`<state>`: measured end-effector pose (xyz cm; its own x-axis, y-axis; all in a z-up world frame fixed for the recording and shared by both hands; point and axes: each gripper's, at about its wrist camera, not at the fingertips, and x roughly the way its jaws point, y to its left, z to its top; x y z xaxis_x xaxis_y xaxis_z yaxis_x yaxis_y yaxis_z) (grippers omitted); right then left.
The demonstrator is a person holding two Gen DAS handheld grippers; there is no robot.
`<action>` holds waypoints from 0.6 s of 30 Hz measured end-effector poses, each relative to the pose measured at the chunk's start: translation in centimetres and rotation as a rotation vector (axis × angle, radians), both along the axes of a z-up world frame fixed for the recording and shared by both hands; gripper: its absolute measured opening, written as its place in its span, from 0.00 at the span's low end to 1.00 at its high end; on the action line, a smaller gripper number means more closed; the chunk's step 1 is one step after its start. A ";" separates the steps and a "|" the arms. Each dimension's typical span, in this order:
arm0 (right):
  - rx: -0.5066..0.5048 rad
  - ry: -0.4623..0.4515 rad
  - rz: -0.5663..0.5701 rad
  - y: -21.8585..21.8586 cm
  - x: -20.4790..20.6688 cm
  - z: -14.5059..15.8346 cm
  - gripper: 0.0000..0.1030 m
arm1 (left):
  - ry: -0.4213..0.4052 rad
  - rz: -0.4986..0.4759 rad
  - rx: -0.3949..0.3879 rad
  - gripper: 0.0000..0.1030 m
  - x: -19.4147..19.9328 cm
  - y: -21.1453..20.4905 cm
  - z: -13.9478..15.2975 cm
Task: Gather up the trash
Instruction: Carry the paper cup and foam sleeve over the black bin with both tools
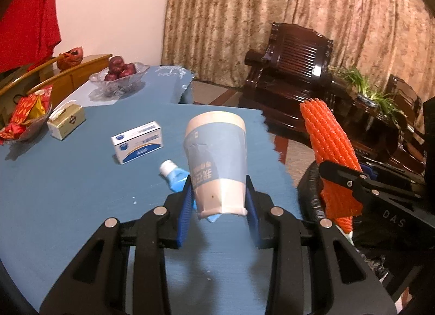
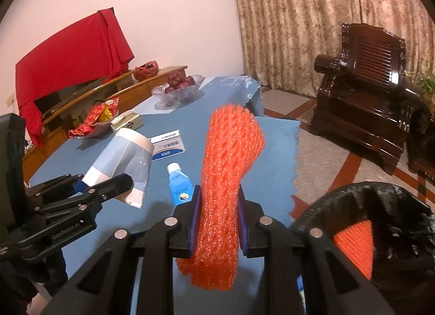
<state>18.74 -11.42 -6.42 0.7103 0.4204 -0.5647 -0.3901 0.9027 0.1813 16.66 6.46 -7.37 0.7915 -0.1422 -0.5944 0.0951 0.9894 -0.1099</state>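
Observation:
My left gripper (image 1: 218,206) is shut on a paper cup (image 1: 217,160) with a blue sleeve, gripped near its base and held above the blue table (image 1: 81,179). The same paper cup (image 2: 122,162) shows at the left of the right wrist view, in the left gripper (image 2: 108,187). My right gripper (image 2: 218,219) is shut on an orange foam net (image 2: 228,179), which stands up between the pads. The foam net (image 1: 331,151) also appears at the right of the left wrist view. A small blue tube (image 2: 179,184) with a white cap lies on the table.
A bin with a black bag (image 2: 394,206) stands off the table's right edge, another orange net (image 2: 356,244) inside. On the table lie a blue-white box (image 1: 137,142), a tissue box (image 1: 65,122), a snack bowl (image 1: 24,119) and a fruit bowl (image 1: 119,75). Dark wooden chairs (image 2: 364,102) stand beyond.

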 end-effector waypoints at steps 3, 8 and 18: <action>-0.003 -0.010 -0.018 -1.2 -0.8 0.4 0.23 | -0.008 -0.021 -0.002 0.33 -0.3 -1.2 0.4; -0.007 -0.022 -0.056 -3.5 -1.9 0.9 0.23 | -0.024 -0.061 0.002 0.33 -0.9 -3.4 1.1; -0.022 -0.034 -0.139 -8.2 -3.7 1.2 0.23 | -0.035 -0.145 0.000 0.33 -1.4 -7.5 1.4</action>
